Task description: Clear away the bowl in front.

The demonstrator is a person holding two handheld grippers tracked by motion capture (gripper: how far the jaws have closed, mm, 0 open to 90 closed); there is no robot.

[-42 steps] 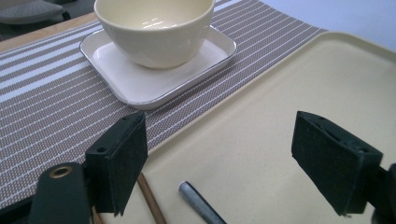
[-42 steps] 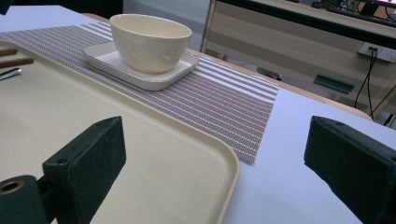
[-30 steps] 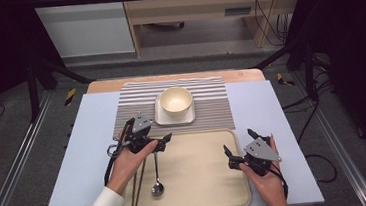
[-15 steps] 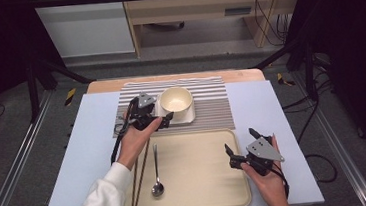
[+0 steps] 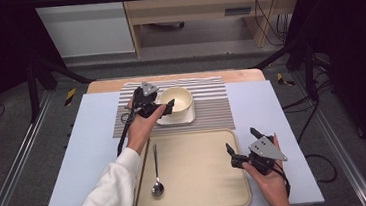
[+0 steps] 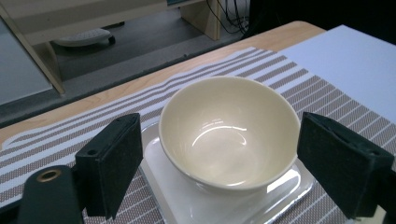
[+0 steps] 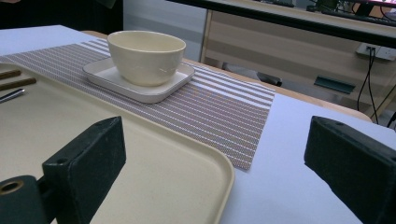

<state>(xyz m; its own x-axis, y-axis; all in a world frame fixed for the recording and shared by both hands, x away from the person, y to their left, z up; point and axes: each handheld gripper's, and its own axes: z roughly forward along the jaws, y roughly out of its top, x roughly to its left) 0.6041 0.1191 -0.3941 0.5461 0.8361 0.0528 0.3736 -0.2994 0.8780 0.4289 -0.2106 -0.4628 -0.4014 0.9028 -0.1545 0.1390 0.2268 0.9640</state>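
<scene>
While the left tool (image 5: 163, 106) hangs right at the near-left side of the bowl (image 5: 177, 99), its jaws are spread wide with nothing in them, and in the left gripper view the bowl sits between the two black pads without either one touching it. The bowl is cream, upright and empty, standing on a small white square plate (image 5: 187, 116) on the striped placemat (image 5: 211, 103) at the far middle of the bench (image 5: 89, 141). The right tool (image 5: 240, 145) is over the right edge of the beige tray (image 5: 196, 167), well apart from the bowl, jaws also wide open and holding nothing. A spoon (image 5: 156, 178) lies on the left part of the tray with chopsticks (image 5: 142, 174) along its left rim. As for writing: I can't spot any brand, label or text on the bowl, plate, tray or either tool, everything's plain.
</scene>
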